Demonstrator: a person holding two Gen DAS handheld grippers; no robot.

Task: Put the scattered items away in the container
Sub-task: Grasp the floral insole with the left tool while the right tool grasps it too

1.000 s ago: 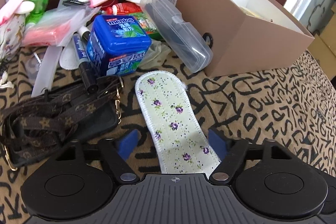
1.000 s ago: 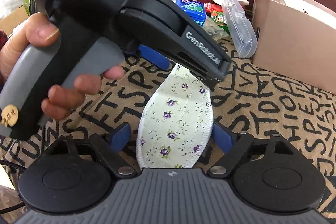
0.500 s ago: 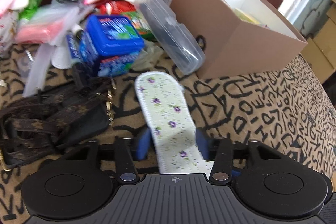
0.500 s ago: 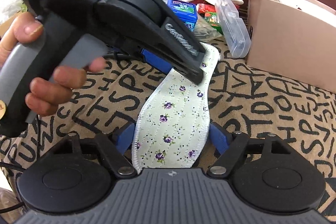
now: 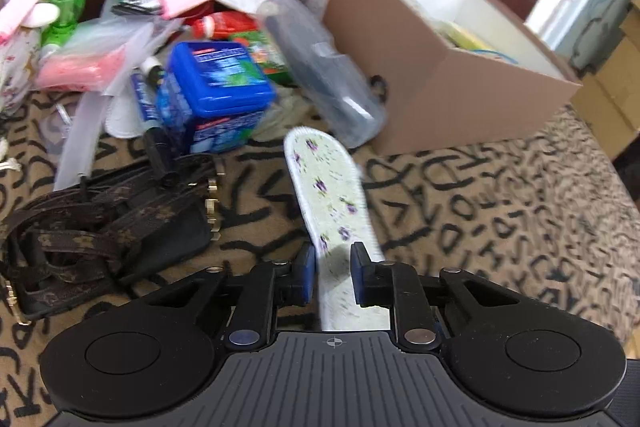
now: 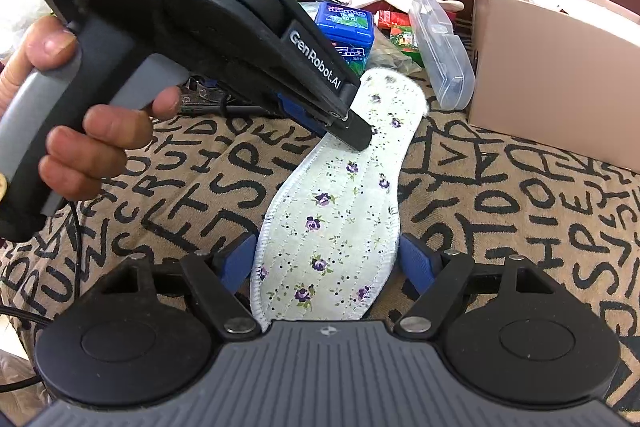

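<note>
A floral shoe insole lies on the lettered cloth, toe toward the cardboard box. My left gripper is shut on the insole's middle, pinching it on edge. In the right wrist view the left gripper clamps the insole partway along, lifting that part. My right gripper is open, its blue fingers either side of the insole's heel end. The box stands at the right and holds some items.
A pile lies left of the box: a blue mint tub, a clear plastic case, a marker, pink packets, a green bottle. A dark strapped bag lies at the left. A dark chair back rises behind.
My left gripper has shut on the insole and lifted it on edge. My right gripper has stayed open around the heel end.
</note>
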